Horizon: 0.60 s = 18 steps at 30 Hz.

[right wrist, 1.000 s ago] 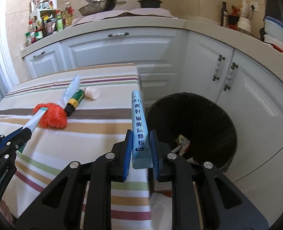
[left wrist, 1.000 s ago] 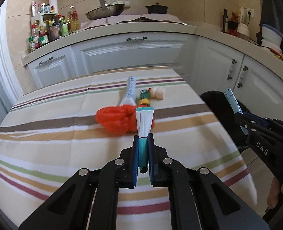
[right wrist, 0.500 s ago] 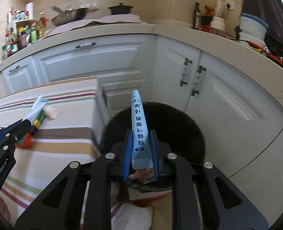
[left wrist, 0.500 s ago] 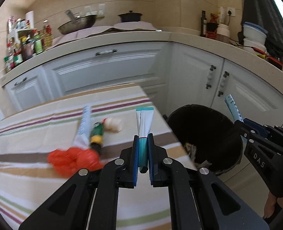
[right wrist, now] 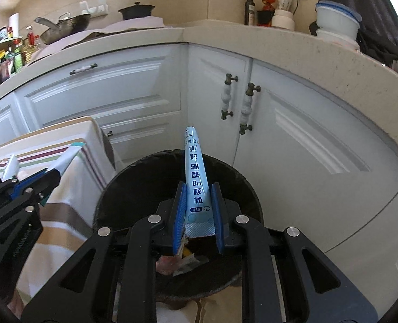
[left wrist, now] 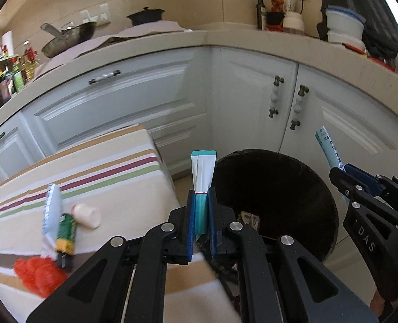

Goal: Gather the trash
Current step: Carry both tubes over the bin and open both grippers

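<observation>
Over the black trash bin: right gripper clamped on a blue sachet, some scraps already inside. Beside the bin, at its table-side rim: left gripper pinching a teal-and-white sachet. Left of the bin, awaiting collection on the striped table: silver packet, green-labelled bottle, orange bag.

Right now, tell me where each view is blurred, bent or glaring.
Left wrist view: the striped tablecloth and red bag are smeared with blur, the teal sachet stays sharp; window glare top right. Right wrist view: mostly sharp; the fisheye bows the countertop; dark corners.
</observation>
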Available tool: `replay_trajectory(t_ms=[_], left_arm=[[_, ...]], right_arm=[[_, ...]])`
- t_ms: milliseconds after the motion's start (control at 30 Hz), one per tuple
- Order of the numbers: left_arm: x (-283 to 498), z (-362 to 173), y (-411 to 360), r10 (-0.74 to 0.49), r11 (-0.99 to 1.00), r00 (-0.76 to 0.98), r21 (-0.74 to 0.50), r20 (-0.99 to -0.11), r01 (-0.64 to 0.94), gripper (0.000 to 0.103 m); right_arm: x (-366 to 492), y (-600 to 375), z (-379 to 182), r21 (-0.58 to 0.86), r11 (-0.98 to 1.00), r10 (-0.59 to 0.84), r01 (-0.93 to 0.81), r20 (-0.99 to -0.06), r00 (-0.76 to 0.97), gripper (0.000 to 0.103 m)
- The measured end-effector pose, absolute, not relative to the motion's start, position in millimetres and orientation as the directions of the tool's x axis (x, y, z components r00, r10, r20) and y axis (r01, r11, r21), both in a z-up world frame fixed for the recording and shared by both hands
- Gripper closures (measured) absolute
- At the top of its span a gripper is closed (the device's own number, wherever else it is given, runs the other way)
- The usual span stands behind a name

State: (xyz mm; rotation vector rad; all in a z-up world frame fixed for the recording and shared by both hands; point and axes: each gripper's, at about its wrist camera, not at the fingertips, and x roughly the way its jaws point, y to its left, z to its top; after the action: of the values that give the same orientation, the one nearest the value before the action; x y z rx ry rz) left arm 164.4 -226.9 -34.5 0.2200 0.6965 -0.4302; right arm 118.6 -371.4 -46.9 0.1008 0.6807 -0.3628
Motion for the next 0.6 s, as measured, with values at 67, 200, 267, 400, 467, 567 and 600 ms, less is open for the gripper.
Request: replay_trajectory(t_ms=[67, 200, 267, 400, 467, 567, 600], left_arm=[[170.3, -39.7, -234.7, -0.305, 0.888, 0.677, 0.057, -0.67, 0.456, 0.094], [179.5, -48.7, -249.5, -0.3, 0.881, 0.663, 0.068, -0.686, 0.468, 0.093], [185.2, -53.6, -255.9, -0.29, 0.876, 0.642, 0.073, -0.709, 0.477, 0.087], [189.3, -55.5, -257.9, -0.294, 0.877, 0.627, 0.056, -0.721, 0.477, 0.068], [188.0, -54.1, -257.4, -0.296, 0.879, 0.637, 0.057, -0.712, 0.473, 0.058], [184.6, -51.6, -256.4, -0.291, 0.88, 0.651, 0.071, -0.701, 0.47, 0.052], [182.7, -50.2, -254.3, -0.291, 0.88, 0.652, 0.072, -0.701, 0.47, 0.051]], right_arm=[[124.7, -377.7, -52.7, -0.024, 0.93, -0.296, 0.366, -0.637, 0.712, 0.084], [133.0, -385.7, -65.2, -0.021, 0.927, -0.297, 0.375, -0.653, 0.696, 0.083], [137.8, -389.8, -72.5, -0.017, 0.926, -0.292, 0.376, -0.663, 0.69, 0.074], [139.6, -393.8, -81.2, -0.019, 0.92, -0.301, 0.391, -0.674, 0.675, 0.069], [138.6, -394.1, -81.9, -0.017, 0.918, -0.304, 0.396, -0.673, 0.675, 0.069], [136.3, -392.0, -79.8, -0.015, 0.916, -0.307, 0.401, -0.671, 0.675, 0.069], [135.9, -391.4, -78.5, -0.012, 0.916, -0.305, 0.401, -0.671, 0.676, 0.069]])
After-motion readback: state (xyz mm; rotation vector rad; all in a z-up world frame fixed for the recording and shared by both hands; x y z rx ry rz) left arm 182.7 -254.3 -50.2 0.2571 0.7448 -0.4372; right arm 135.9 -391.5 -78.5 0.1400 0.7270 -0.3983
